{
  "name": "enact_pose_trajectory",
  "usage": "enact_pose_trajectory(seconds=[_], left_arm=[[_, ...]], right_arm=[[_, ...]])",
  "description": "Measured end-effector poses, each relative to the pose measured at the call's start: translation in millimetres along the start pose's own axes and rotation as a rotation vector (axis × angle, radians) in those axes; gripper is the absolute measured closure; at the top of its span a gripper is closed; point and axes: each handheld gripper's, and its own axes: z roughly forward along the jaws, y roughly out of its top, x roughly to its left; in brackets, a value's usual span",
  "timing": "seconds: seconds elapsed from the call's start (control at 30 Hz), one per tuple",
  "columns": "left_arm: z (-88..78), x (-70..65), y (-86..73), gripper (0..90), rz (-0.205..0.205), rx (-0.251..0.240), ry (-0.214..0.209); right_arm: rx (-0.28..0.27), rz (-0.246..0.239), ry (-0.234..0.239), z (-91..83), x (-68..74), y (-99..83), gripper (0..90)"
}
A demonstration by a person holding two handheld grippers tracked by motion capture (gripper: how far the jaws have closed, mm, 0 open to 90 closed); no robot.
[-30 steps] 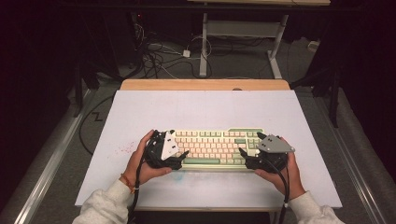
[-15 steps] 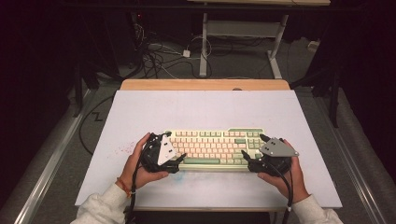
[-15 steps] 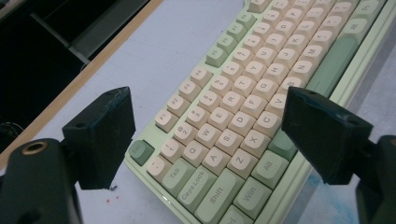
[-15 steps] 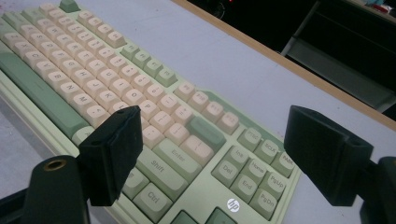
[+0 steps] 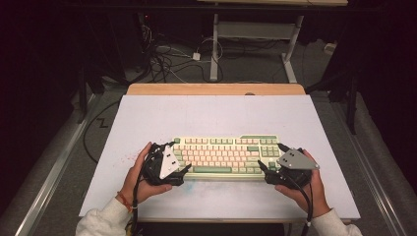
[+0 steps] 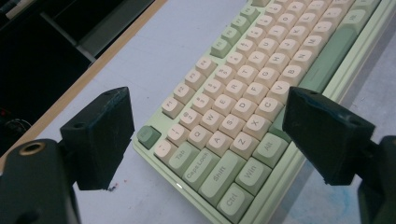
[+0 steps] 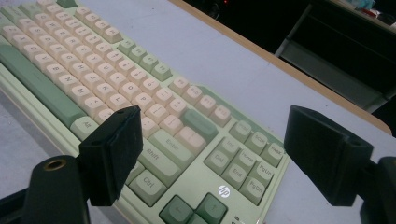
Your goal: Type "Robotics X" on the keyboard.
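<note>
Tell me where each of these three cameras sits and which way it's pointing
High view: above the person's side, facing forward and down on the table; forearms, both hands show.
Left gripper view: rides the left gripper, facing the keyboard's left end.
Right gripper view: rides the right gripper, facing its right end.
All share the keyboard.

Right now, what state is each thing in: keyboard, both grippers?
keyboard: flat on the table, keys up, not lifted.
left gripper: open, jaws astride the keyboard's left end, not clamped.
right gripper: open, jaws astride the keyboard's right end, not clamped.
</note>
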Motion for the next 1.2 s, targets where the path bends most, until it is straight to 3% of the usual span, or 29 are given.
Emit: enact_pose_trajectory(seconds=[0.73, 1.2], left_arm=[[-14.6, 4.2, -29.3, 15.7, -0.013, 0.040, 0.030], [-23.2, 8.3, -52.1, 15.7, -0.040, 0.070, 0.039]], right_arm=[[0.008, -0.006, -0.026, -11.4, -6.0, -13.7, 20.1], [0.024, 0.024, -0.062, -20.3, -16.0, -29.5, 19.8]])
